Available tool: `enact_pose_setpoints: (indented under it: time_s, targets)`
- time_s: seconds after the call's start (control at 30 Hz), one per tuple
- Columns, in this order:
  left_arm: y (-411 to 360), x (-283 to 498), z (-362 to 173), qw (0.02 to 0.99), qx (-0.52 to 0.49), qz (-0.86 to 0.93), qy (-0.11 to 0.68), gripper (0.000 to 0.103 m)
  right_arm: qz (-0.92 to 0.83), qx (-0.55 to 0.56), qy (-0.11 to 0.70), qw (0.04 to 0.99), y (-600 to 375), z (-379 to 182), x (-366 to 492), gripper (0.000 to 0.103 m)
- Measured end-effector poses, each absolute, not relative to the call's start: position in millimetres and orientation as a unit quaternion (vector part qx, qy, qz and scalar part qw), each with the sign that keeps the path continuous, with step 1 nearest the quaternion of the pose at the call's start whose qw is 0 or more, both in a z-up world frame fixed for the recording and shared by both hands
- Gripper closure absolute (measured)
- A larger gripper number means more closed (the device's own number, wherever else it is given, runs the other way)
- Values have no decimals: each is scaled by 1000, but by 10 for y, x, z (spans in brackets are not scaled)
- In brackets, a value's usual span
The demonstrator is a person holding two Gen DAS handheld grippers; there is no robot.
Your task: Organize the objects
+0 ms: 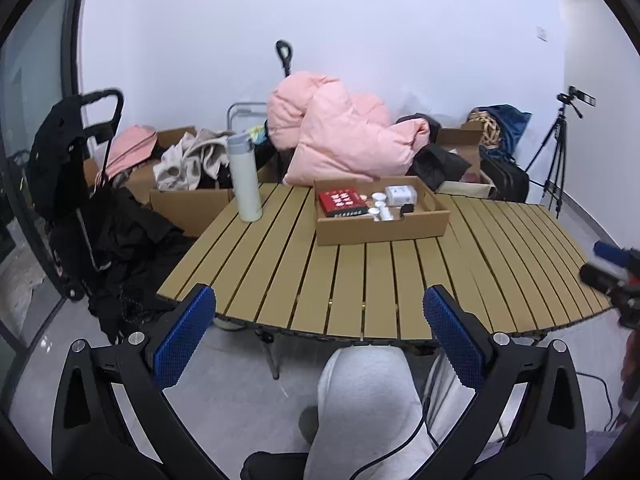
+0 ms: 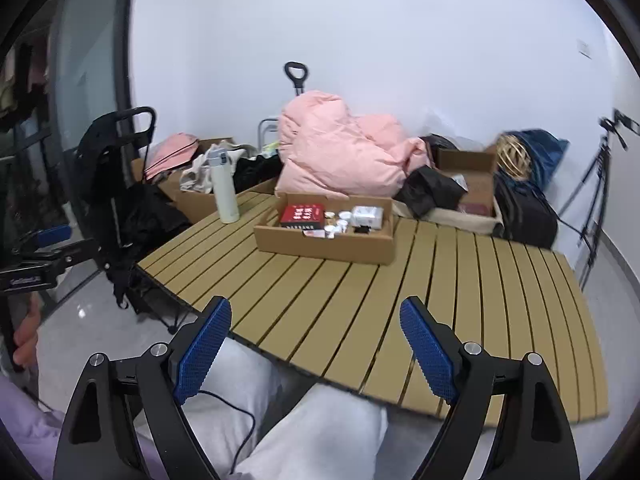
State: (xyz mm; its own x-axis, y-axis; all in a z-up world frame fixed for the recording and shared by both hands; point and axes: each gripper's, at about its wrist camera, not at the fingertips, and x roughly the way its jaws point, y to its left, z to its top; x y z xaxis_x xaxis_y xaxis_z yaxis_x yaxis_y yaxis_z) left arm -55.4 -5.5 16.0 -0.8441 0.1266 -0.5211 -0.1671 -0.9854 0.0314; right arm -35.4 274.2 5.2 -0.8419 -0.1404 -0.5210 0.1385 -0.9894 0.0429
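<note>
Presently both claws hang short of the bench's near edge, above the operator's knees, and neither touches anything. The left claw [image 1: 319,328] stands wide open and empty. The right claw [image 2: 316,340] is likewise spread wide with nothing between its pads.

The task's things lie ahead of both claws, toward the far edge of the slatted bench [image 1: 400,276]. The open cardboard box [image 1: 382,228] sits near the middle of the far edge, its long axis running roughly along that edge. In the left wrist view it lies ahead and slightly right of the claw; in the right wrist view the same box lies nearly straight ahead. Neither arm is clearly nearer; judged from the views, the right claw has the straighter line to it.

Contents of the box: a red carton with white print [image 1: 343,202] at its left end, several small white jars [image 1: 379,205] in the middle, a white boxed item [image 1: 400,194] toward the right, and a small black object [image 1: 407,209] beside it. The jars' exact count cannot be told.

A tall white insulated bottle [image 1: 245,176] with a grey cap stands upright near the far left corner, well apart from the box and nearer the left claw's side.

Nothing else rests on the bench. Judgement: the organizing has not visibly begun.
</note>
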Motion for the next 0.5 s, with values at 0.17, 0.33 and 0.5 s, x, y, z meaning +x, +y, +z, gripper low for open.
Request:
enact_pose_setpoints:
  time_s: [0.17,0.33,0.5]
  targets:
    - [20,-414,163,92,-252,962,50,0,-946,318,0,63,2645,-187,-252,14]
    - [65,-379,64,92,-258,959,67,0,-945,323,-2,54,2609,-233,-235,14]
    - [79,-393,-38,88,-273,956,70,0,-941,332,0,59,2508,-318,-292,14]
